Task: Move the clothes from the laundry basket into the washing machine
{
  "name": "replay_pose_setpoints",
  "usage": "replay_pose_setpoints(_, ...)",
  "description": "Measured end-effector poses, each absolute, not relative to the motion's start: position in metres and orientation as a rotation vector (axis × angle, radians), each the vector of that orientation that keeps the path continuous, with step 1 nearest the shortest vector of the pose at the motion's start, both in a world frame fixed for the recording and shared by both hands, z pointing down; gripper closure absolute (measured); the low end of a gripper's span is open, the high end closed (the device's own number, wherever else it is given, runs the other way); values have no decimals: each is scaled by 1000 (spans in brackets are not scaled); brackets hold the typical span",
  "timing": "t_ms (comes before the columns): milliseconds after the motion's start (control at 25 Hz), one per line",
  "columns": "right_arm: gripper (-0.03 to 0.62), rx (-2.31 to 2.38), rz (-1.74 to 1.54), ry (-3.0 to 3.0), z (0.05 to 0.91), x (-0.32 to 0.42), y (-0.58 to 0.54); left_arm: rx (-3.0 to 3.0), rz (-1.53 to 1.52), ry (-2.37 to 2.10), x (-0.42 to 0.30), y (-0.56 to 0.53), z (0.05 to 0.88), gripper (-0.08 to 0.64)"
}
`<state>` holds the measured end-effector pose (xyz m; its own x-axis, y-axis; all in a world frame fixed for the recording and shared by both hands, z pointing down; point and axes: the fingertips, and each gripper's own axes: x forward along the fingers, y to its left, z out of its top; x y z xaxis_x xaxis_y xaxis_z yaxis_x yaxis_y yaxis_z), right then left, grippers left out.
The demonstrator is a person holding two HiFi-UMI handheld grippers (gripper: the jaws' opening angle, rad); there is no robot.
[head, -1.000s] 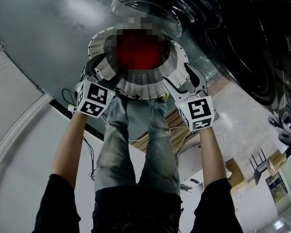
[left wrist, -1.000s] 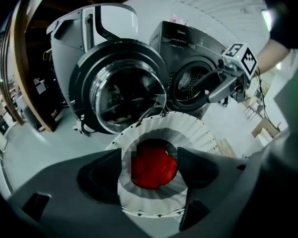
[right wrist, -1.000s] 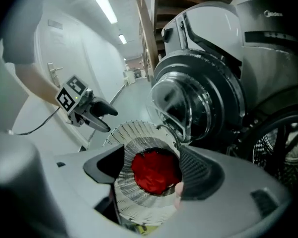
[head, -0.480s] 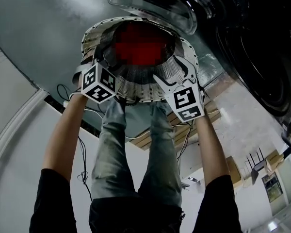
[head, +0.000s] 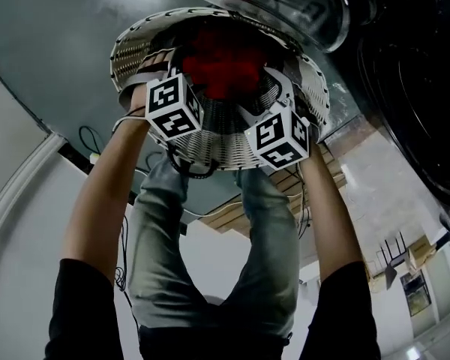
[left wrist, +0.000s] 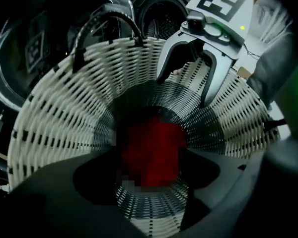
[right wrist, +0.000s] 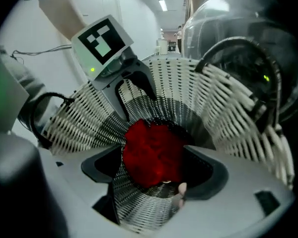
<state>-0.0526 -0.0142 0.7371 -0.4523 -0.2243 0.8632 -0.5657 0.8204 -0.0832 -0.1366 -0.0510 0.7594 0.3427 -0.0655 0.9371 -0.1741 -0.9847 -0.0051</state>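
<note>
Head view: the left gripper [head: 181,88] and the right gripper [head: 274,103] both point down into the white woven laundry basket [head: 217,145], one on each side of its opening. The red garment [head: 225,58] lies at the basket bottom, beyond both sets of tips. The washing machine [head: 412,88] stands just past the basket, on the right gripper's side.

Left gripper view: the jaws stand apart, released, and have just been opening. The red garment shows in the gap between them, lower in the basket; the pads do not press on it. The right gripper faces from the opposite wall.

Right gripper view: the jaws stand apart, released, and have just been opening. The red garment sits in the gap ahead, not clamped.
</note>
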Motion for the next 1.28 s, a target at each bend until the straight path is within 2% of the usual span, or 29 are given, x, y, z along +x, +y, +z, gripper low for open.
replay_pose_setpoints(360, 170, 372, 300, -1978, 827, -56, -11, 2489, 1968, 56, -131, -49, 836, 171)
replay_pose_setpoints(480, 141, 335, 275, -1952, 853, -59, -13, 2485, 2017, 143, -124, -47, 861, 144)
replay_pose_setpoints(880, 55, 261, 227, -1893, 925, -57, -19, 2422, 2084, 114, -133, -53, 923, 78)
replay_pose_setpoints(1280, 30, 178, 120, -1883, 978, -56, -28, 2376, 2088, 86, -134, -54, 976, 38)
